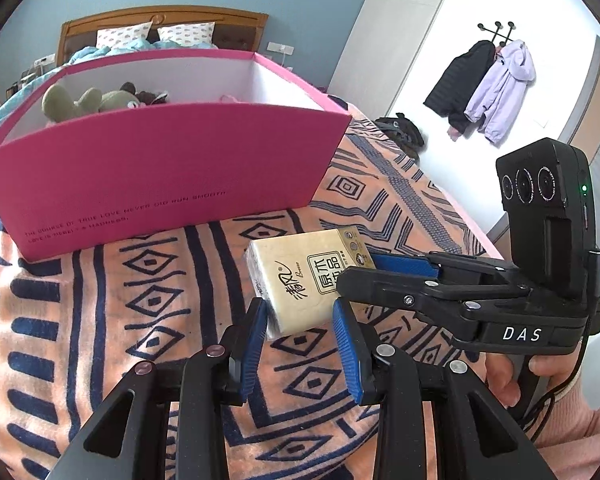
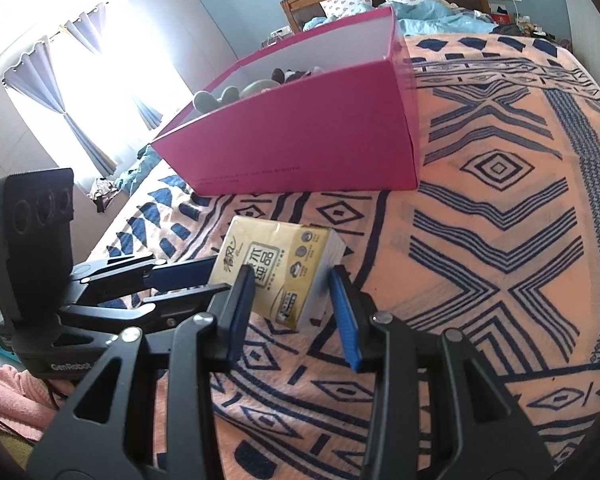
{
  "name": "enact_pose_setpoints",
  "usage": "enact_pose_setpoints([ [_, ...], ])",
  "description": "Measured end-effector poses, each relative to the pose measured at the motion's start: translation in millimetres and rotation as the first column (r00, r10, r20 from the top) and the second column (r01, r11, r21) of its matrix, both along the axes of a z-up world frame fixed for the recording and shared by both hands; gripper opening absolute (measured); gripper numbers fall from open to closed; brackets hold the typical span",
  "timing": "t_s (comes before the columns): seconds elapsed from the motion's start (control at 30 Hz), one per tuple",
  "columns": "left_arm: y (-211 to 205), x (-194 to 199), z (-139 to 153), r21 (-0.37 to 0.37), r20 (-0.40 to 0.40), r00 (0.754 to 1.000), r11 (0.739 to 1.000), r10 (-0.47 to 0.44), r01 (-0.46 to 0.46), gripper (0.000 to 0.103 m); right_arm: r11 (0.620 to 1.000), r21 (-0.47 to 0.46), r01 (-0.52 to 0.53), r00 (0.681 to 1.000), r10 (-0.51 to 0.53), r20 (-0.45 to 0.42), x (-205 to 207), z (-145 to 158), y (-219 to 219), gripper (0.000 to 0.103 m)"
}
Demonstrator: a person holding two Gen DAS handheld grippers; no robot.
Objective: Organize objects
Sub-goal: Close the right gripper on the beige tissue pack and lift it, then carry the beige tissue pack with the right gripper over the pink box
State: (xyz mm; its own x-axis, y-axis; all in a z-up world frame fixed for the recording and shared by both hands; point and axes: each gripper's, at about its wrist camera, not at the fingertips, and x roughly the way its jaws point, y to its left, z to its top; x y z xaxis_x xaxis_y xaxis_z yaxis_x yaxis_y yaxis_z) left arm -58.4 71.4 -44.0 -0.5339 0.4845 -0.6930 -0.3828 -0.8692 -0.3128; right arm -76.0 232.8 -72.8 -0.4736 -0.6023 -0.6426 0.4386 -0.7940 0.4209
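A yellow tissue pack (image 1: pixel 302 276) lies on the patterned bedspread (image 1: pixel 100 320). My left gripper (image 1: pixel 302 314) is open, its blue pads on either side of the pack's near end. My right gripper (image 2: pixel 294 280) is open too, its pads around the pack (image 2: pixel 276 264) from the other side; it also shows in the left wrist view (image 1: pixel 362 270). The left gripper shows in the right wrist view (image 2: pixel 214 274), reaching the pack's left end. A pink box (image 1: pixel 160 160) with plush toys (image 1: pixel 88 102) inside stands behind the pack.
The pink box (image 2: pixel 320 128) sits mid-bed. Pillows (image 1: pixel 156 34) and a wooden headboard (image 1: pixel 164 16) are at the far end. Jackets (image 1: pixel 484 84) hang on a wall rack to the right. A curtained window (image 2: pixel 60 80) is on the left side.
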Motion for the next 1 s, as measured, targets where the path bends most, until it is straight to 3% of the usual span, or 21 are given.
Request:
enact_pose_setpoints([
  [1.0,-0.5,-0.7,46.2,0.000,-0.121,0.993,1.000,-0.009,0.010,0.034,1.000,0.013,0.003,0.988,-0.001,-0.155,5.8,55.7,0.4,0.042],
])
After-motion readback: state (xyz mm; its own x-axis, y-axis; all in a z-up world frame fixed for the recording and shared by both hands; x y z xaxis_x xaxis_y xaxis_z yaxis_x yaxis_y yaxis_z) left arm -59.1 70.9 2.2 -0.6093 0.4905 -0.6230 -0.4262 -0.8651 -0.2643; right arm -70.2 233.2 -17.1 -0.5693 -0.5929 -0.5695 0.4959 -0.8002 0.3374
